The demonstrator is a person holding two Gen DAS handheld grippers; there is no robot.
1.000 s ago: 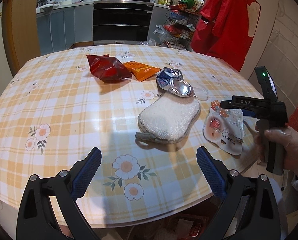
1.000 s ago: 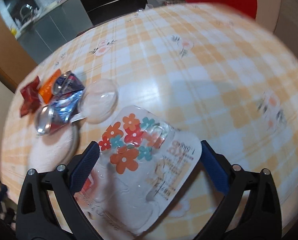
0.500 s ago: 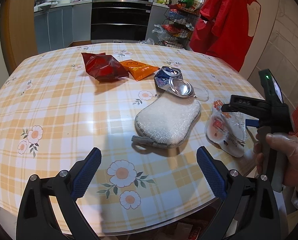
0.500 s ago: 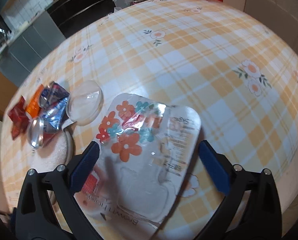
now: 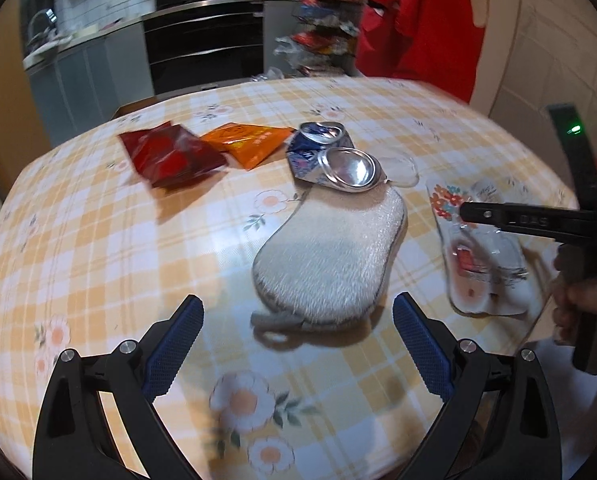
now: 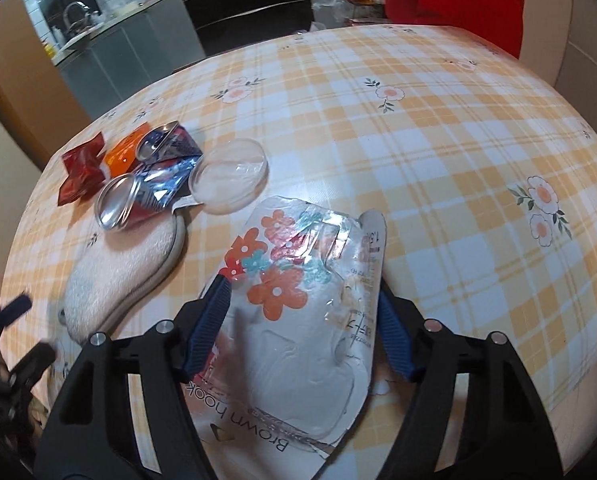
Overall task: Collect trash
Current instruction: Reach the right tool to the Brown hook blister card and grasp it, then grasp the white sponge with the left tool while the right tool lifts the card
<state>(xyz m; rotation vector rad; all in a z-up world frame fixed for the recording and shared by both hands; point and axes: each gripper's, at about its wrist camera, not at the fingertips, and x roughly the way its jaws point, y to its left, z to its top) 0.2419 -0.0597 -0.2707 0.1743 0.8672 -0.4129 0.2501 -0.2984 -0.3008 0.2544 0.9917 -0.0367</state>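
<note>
A clear plastic blister pack with printed flowers [image 6: 298, 304] lies near the table's edge, also in the left wrist view [image 5: 478, 248]. My right gripper [image 6: 302, 336] has closed in on it, both blue pads touching its sides. A crushed can [image 5: 330, 158], a red wrapper [image 5: 166, 154], an orange wrapper [image 5: 250, 142] and a clear round lid [image 6: 230, 178] lie further back. My left gripper [image 5: 298, 344] is open and empty above the table, in front of a white sponge pad [image 5: 330, 256].
The round table has a yellow checked cloth with flowers [image 5: 98, 240]. Kitchen cabinets and a dark oven [image 5: 206, 40] stand behind. Red clothing [image 5: 418, 20] hangs at the back right. The right gripper's body [image 5: 538, 220] reaches in from the right.
My right gripper's jaws have narrowed around the blister pack, which was lying between wide-open jaws before. My left gripper has moved forward and right, toward the sponge pad.
</note>
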